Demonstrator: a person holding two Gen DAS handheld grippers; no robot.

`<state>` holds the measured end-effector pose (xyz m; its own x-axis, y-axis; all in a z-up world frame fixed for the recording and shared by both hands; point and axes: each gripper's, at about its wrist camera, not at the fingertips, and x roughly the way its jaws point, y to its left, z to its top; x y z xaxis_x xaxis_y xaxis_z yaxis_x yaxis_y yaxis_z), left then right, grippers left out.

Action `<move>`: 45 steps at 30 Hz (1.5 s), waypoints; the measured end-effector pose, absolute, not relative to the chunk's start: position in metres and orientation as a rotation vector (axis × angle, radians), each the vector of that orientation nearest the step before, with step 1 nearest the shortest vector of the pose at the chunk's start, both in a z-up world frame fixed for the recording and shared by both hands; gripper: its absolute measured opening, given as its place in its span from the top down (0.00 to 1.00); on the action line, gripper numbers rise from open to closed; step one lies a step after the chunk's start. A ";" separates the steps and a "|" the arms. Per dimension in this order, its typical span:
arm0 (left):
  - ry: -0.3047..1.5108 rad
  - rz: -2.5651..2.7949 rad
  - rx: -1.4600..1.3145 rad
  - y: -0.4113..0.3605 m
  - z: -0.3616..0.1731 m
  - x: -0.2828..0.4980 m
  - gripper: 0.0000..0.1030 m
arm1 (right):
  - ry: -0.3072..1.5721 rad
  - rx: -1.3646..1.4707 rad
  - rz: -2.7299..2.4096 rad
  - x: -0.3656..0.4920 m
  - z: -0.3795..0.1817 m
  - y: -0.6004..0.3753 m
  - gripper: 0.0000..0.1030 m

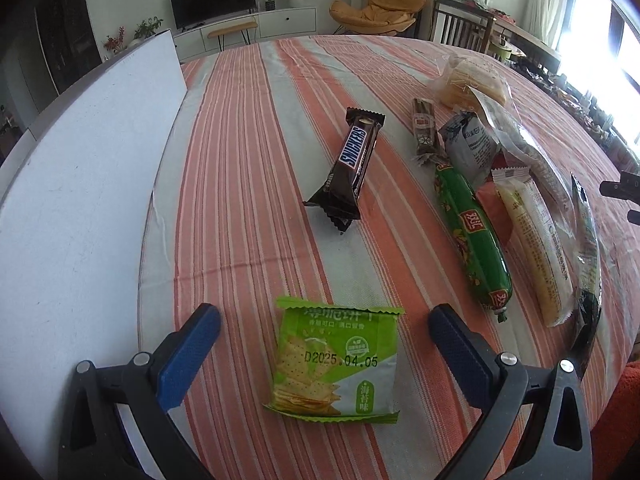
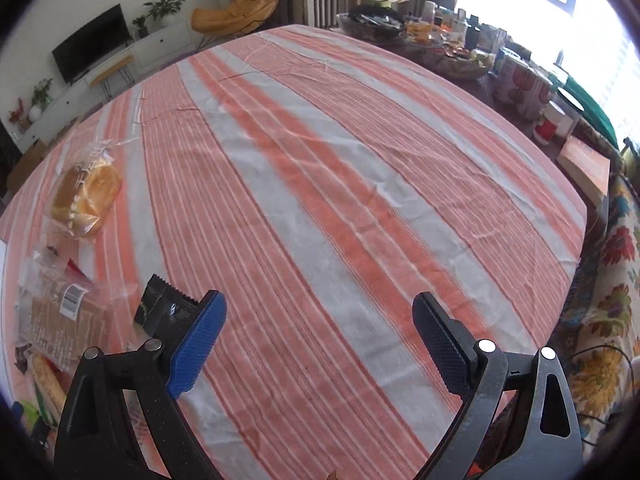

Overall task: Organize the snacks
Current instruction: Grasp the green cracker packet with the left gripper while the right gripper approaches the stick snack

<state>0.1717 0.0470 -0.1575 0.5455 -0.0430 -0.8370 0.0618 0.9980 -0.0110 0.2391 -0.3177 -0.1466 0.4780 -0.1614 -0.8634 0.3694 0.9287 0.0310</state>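
In the left wrist view, a green cracker packet [image 1: 338,360] lies on the striped cloth between the wide-open fingers of my left gripper [image 1: 324,338], untouched. A Snickers bar [image 1: 348,164] lies further ahead. To the right lie a green sausage [image 1: 472,236], a yellow wafer pack [image 1: 532,248], a grey pouch [image 1: 470,148], a thin brown stick pack [image 1: 424,128] and bagged bread [image 1: 472,80]. My right gripper [image 2: 320,320] is open and empty over bare cloth; the bread [image 2: 86,196] and a black wrapper [image 2: 160,304] lie to its left.
A white board [image 1: 84,208] covers the table's left side. A cluttered side table with bowls and jars [image 2: 460,52] stands beyond the far right edge. A floral cloth [image 2: 612,300] hangs at right. The right gripper's tip shows at the left view's right edge [image 1: 620,190].
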 end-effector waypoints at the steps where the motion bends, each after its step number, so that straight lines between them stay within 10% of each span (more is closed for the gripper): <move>1: 0.973 -0.066 0.021 0.048 -0.159 0.174 0.00 | 1.034 0.232 -0.332 0.247 -0.154 -0.321 0.07; 45: 0.959 -0.080 0.028 0.048 -0.159 0.167 0.00 | 0.923 0.181 -0.342 0.294 -0.160 -0.309 0.02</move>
